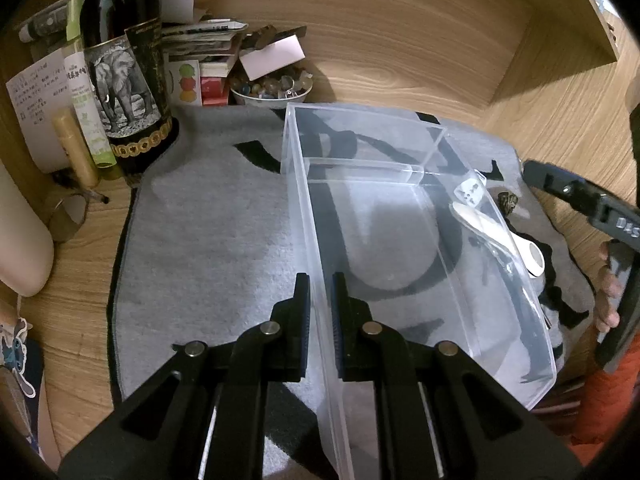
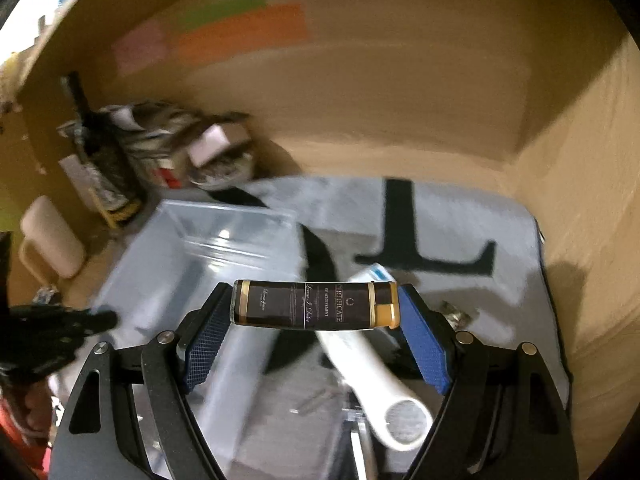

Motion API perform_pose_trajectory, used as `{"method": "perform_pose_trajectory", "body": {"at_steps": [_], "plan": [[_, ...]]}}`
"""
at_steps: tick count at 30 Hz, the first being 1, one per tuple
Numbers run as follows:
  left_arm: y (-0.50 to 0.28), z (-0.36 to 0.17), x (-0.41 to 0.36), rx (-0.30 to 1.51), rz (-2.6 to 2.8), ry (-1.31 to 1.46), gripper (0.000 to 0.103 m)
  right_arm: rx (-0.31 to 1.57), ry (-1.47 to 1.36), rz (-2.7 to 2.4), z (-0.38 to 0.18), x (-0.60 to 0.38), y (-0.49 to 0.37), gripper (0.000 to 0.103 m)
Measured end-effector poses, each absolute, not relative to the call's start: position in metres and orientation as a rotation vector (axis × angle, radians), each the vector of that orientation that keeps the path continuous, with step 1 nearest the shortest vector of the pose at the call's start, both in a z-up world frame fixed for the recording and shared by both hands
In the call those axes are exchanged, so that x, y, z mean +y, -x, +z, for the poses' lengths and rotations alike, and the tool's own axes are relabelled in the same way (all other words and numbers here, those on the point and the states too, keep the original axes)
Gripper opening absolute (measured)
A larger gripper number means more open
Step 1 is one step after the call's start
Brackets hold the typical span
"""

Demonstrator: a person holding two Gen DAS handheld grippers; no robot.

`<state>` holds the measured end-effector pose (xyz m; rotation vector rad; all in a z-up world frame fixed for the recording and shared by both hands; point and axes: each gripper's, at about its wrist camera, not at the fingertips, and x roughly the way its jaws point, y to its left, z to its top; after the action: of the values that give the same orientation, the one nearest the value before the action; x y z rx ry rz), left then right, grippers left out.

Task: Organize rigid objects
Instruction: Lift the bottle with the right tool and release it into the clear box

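Observation:
A clear plastic bin [image 1: 400, 216] with a divider stands on a grey mat [image 1: 208, 240]. My left gripper [image 1: 321, 292] is shut on the bin's near left wall, one finger on each side. My right gripper [image 2: 316, 304] is shut on a dark brown lighter [image 2: 316, 305] with gold bands, held crosswise above the mat next to the bin [image 2: 208, 248]. A white long-handled tool [image 2: 376, 376] lies on the mat under it; it also shows in the left wrist view [image 1: 500, 236], beyond the bin's right wall. The right gripper body [image 1: 584, 204] shows at the right edge.
A dark bottle with an elephant label [image 1: 124, 72], tubes, papers and a bowl of beads [image 1: 272, 88] crowd the back left corner. Wooden walls close the back and right. A small dark metal piece [image 2: 456, 314] lies on the mat at right. A white die-like object [image 1: 472, 190] sits behind the bin.

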<state>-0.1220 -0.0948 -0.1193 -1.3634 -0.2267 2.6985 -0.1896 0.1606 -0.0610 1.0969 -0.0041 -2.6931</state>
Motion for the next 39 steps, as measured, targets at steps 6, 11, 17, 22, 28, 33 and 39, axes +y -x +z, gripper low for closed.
{"method": "perform_pose_trajectory", "body": {"at_steps": [6,11,17,22,28,33,39], "plan": [[0.122,-0.119,-0.096,-0.227,2.697,1.356,0.011,0.073,-1.044,-2.637,-0.054,0.125,0.183,0.08],[0.122,-0.119,-0.094,-0.201,2.707,1.342,0.011,0.149,-1.05,-2.576,-0.06,0.096,0.184,0.08],[0.123,-0.12,-0.094,-0.206,2.706,1.331,0.011,0.194,-1.09,-2.509,-0.072,0.072,0.191,0.08],[0.123,-0.12,-0.094,-0.21,2.707,1.332,0.011,0.196,-1.146,-2.463,-0.08,0.061,0.203,0.08],[0.123,-0.121,-0.092,-0.205,2.709,1.328,0.011,0.216,-1.192,-2.441,-0.09,0.054,0.21,0.08],[0.123,-0.121,-0.092,-0.205,2.71,1.33,0.011,0.23,-1.171,-2.443,-0.087,0.054,0.207,0.08],[0.123,-0.121,-0.09,-0.203,2.711,1.332,0.011,0.257,-1.123,-2.467,-0.078,0.06,0.198,0.081]]}}
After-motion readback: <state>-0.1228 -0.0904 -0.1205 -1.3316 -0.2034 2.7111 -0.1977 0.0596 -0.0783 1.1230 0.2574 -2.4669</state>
